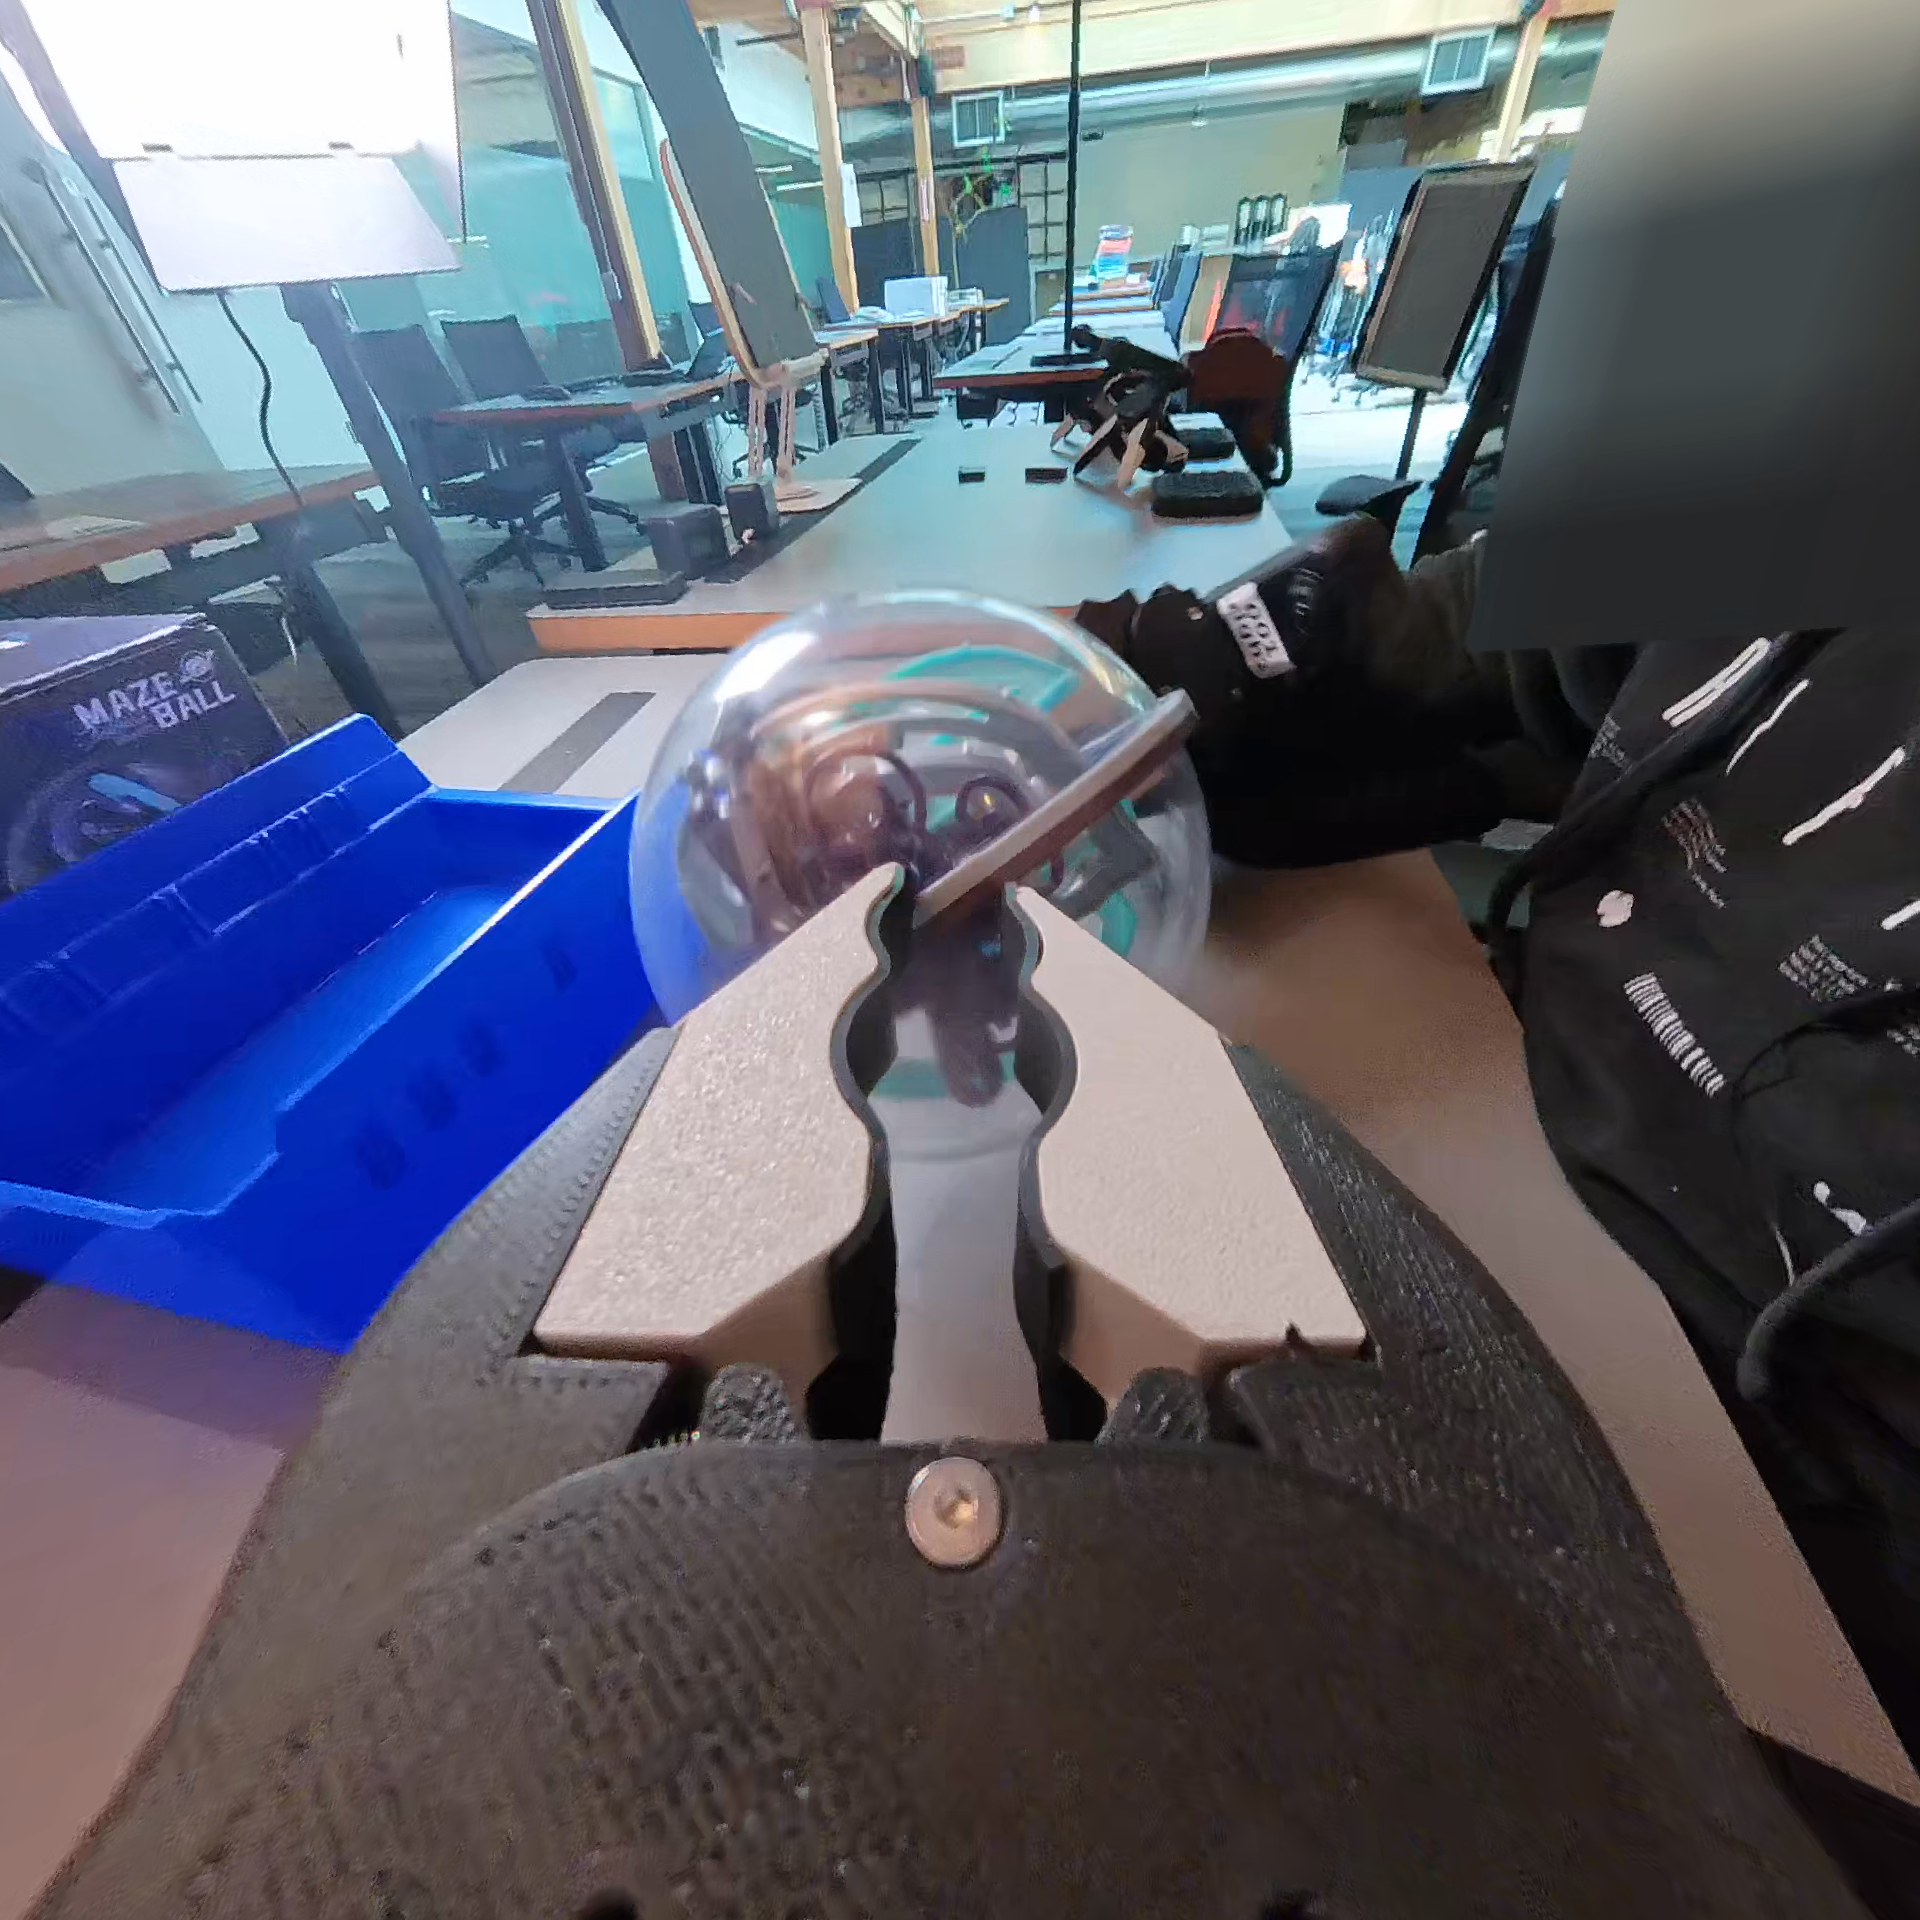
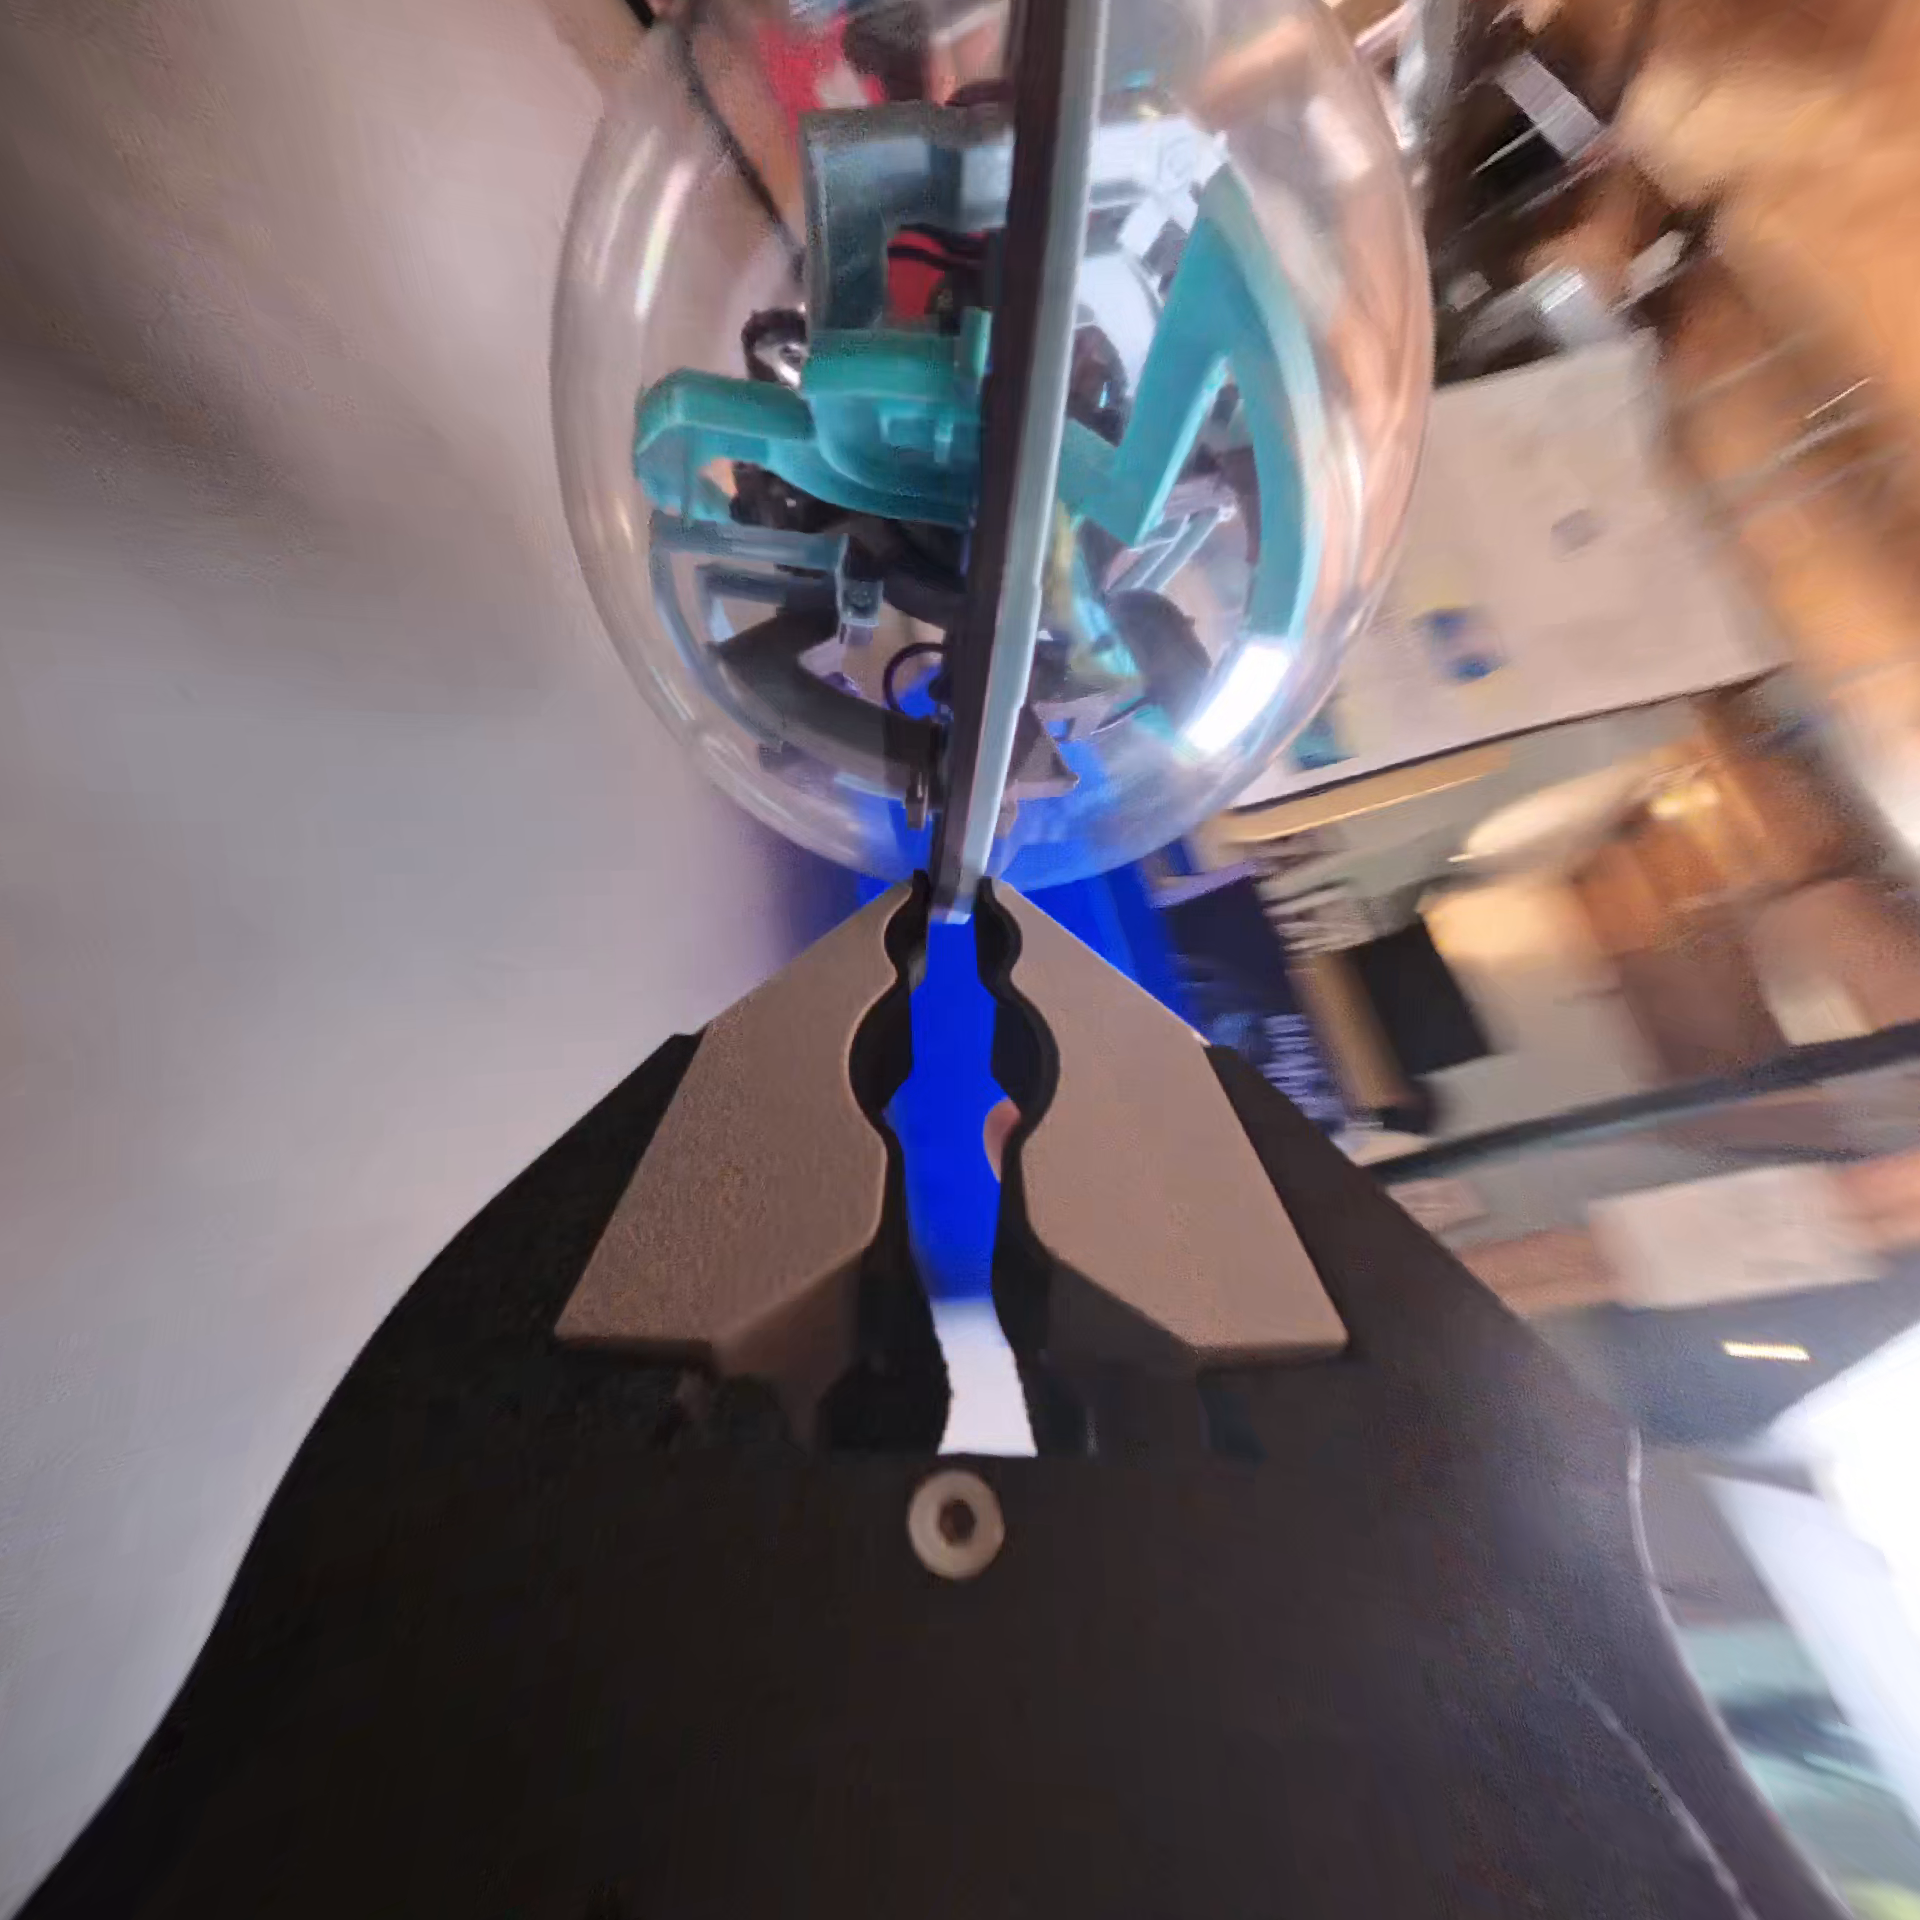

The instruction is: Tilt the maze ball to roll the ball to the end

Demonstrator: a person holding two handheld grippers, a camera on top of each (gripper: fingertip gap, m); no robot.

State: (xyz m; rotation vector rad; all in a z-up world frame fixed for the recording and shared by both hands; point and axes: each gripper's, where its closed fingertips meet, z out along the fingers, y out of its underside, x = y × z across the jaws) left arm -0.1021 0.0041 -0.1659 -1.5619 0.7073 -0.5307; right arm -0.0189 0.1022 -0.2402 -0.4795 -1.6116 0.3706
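Observation:
The maze ball [image 1: 914, 790] is a clear sphere with teal, grey and dark tracks inside and a flat grey ring [image 1: 1081, 800] around its middle. My left gripper [image 1: 956, 899] is shut on the near edge of that ring. In the right wrist view the maze ball [image 2: 987, 436] fills the upper middle, and my right gripper [image 2: 951, 904] is shut on the ring's edge [image 2: 1013, 520], which runs nearly straight up. The right gripper also shows past the ball in the left wrist view [image 1: 1226, 675], in a gloved hand. The ball is held above the table. The small rolling ball is not discernible.
A blue plastic bin [image 1: 312, 997] sits on the table [image 1: 1382, 1018] to the left of the ball. The dark maze ball box [image 1: 114, 727] stands behind the bin. A person in black clothing [image 1: 1745, 987] is at the right. Desks and chairs lie beyond.

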